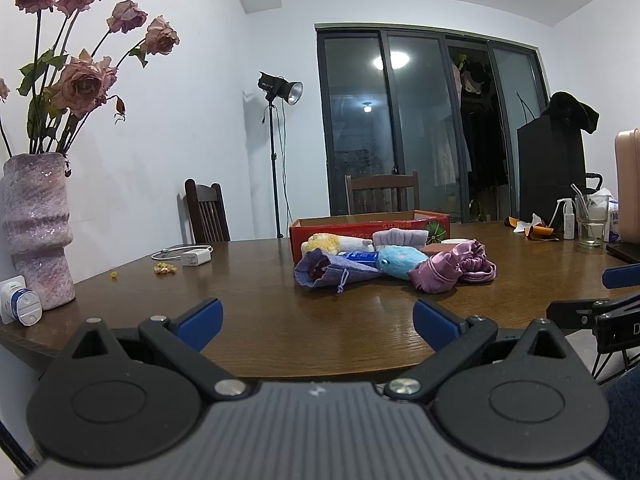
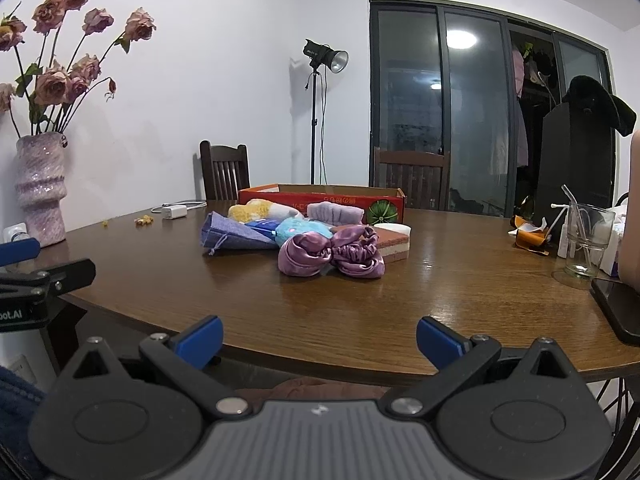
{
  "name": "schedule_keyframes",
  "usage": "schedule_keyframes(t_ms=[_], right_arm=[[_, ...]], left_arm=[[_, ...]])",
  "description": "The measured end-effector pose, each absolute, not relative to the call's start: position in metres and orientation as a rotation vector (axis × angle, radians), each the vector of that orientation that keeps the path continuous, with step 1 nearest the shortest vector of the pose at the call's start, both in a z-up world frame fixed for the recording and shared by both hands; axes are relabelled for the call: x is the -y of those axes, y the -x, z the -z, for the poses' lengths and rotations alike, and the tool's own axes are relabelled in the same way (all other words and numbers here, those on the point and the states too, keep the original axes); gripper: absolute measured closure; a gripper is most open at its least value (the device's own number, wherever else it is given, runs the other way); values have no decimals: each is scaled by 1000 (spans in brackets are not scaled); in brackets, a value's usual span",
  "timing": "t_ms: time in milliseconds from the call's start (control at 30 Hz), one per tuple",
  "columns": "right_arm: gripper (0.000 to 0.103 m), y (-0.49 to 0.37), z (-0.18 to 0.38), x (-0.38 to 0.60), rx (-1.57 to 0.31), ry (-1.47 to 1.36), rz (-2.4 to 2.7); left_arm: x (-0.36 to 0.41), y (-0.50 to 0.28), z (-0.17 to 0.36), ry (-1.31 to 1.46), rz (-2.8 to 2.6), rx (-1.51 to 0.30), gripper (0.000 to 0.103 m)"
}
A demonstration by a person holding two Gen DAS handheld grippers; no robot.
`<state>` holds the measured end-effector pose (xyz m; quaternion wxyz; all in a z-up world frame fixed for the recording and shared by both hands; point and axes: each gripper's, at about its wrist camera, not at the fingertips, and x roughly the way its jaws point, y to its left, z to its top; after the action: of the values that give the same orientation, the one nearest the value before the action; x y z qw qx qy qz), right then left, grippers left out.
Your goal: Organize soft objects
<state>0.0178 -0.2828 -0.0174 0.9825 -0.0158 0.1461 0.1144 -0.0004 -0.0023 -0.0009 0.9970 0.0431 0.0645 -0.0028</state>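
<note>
Both wrist views low at near worktop (image 1: pixel 280 332) edge, facing across toward window. Left view sits further left, vase (image 1: pixel 38 232) close. Right view further right, glass (image 2: pixel 586 240) near. Shared: soft pile (image 2: pixel 312 236), red box (image 1: pixel 368 226), chairs.

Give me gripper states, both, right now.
Left gripper: open, holding nothing, short of the soft pile.
Right gripper: open, holding nothing, at the near table edge.

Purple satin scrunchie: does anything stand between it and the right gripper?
Nothing visible does. Only bare table lies between the open right gripper and the purple satin scrunchie, which sits at the pile's near edge.
</note>
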Motion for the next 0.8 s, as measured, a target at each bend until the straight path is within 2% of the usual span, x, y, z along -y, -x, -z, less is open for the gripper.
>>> schedule_keyframes(t_ms=[800], right_arm=[[0,-18,18,284,-295,27,-230]], left_arm=[[2,1,0,-90,3,-123,0]])
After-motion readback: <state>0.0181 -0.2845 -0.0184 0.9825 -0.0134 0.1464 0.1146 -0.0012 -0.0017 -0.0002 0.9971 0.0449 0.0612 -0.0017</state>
